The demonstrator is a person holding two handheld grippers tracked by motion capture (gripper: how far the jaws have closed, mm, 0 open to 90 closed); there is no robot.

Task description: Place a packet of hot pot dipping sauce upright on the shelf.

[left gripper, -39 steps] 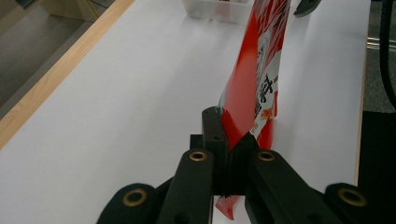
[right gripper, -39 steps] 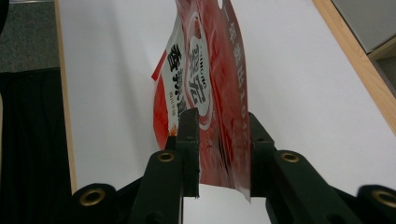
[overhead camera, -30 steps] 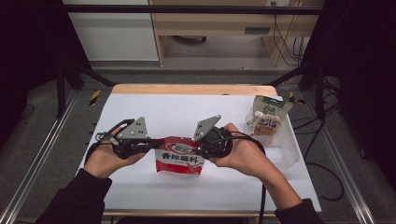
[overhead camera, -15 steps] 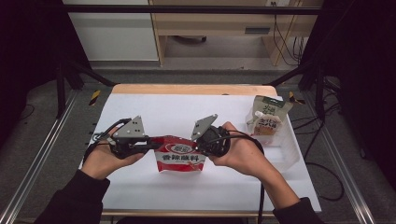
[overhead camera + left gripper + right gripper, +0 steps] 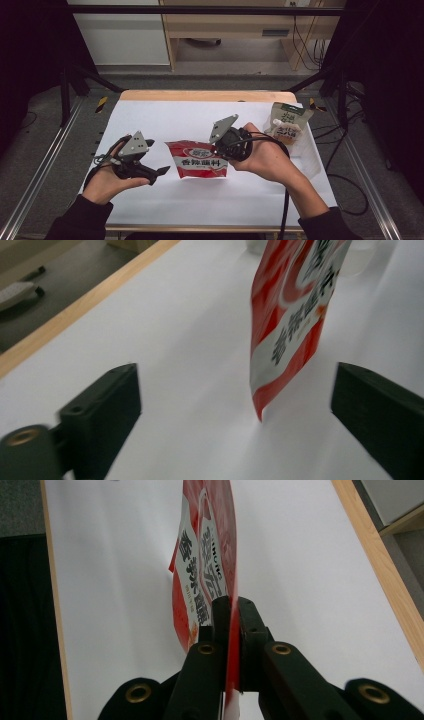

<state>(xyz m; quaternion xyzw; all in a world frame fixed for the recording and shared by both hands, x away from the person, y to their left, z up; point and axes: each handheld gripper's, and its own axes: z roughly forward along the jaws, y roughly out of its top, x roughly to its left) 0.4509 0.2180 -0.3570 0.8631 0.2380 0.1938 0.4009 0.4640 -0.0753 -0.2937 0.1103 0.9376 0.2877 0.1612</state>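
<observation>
A red and white snack pouch [image 5: 200,159] with printed characters is held up over the white table [image 5: 165,115]. My right gripper [image 5: 223,150] is shut on the pouch's right edge; in the right gripper view the jaws [image 5: 227,605] pinch the pouch [image 5: 205,555] edge-on. My left gripper [image 5: 157,175] sits lower, to the left of the pouch and apart from it. Its jaws have just been opening and stand wide. In the left gripper view [image 5: 237,377] the pouch's lower corner [image 5: 290,325] hangs ahead between the jaws, touching neither.
A cream spouted pouch [image 5: 287,125] stands at the back right on a clear plastic sheet [image 5: 310,157]. The table's wooden far edge [image 5: 200,95] runs across the back. Metal rails flank the table on both sides.
My left gripper has let go of the pouch's left edge, opened wide and dropped down and to the left. The right gripper still holds the pouch in about the same place.
</observation>
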